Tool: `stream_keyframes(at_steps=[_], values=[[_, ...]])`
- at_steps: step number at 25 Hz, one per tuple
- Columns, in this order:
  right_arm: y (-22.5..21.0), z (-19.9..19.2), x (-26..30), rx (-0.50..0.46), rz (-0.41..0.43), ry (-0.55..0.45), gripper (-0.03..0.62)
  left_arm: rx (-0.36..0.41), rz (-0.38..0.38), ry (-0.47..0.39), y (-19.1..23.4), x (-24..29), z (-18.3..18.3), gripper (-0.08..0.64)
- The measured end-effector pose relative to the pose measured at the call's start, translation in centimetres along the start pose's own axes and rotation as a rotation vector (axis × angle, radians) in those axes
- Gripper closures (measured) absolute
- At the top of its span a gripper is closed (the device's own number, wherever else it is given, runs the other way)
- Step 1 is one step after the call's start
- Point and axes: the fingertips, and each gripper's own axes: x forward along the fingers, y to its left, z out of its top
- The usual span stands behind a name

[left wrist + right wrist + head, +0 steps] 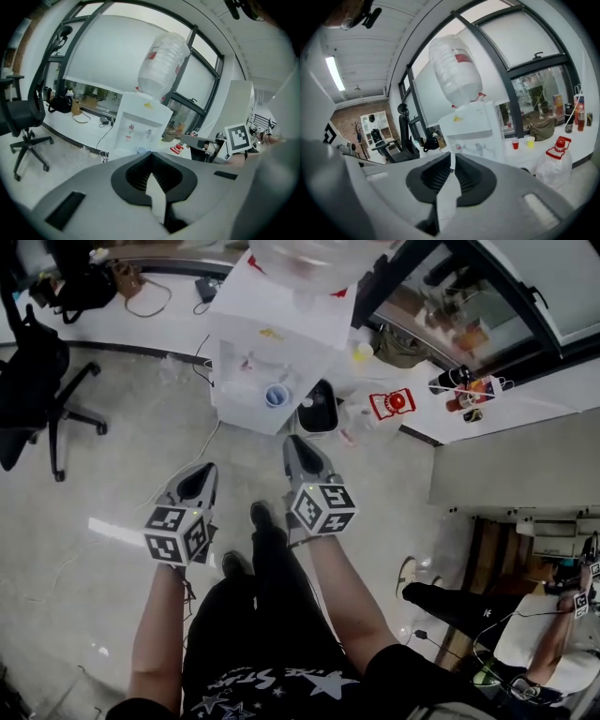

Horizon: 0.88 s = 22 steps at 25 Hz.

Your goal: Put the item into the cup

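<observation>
So both grippers are empty: the left gripper (204, 474) and right gripper (294, 444) each have their jaws closed together with nothing between them. The only cup I'd bet on is the little blue cup (276, 395), standing upright, mouth up, in the water dispenser (272, 343) alcove. It's straight ahead of the right gripper and slightly to its left, well apart. It's further off and to the right of the left one. Both grippers point roughly at it. Can't tell what "the item" is; nothing's been picked up.
</observation>
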Motion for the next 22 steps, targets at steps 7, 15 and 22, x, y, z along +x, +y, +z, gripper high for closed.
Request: stream_keyframes(at_steps=[7, 15, 22], values=[[3.1, 1.5, -5.8, -0.020, 0.034, -0.018, 0.591, 0.042, -0.037, -0.008, -2.3, -3.1, -0.2, 0.555], [5.4, 3.2, -10.7, -0.037, 0.076, 0.001, 0.591, 0.076, -0.050, -0.023, -5.2, -6.4, 1.2, 0.555], [5.4, 4.0, -14.7, -0.037, 0.142, -0.004, 0.591, 0.076, 0.004, -0.068, -8.1, -9.0, 1.7, 0.555]])
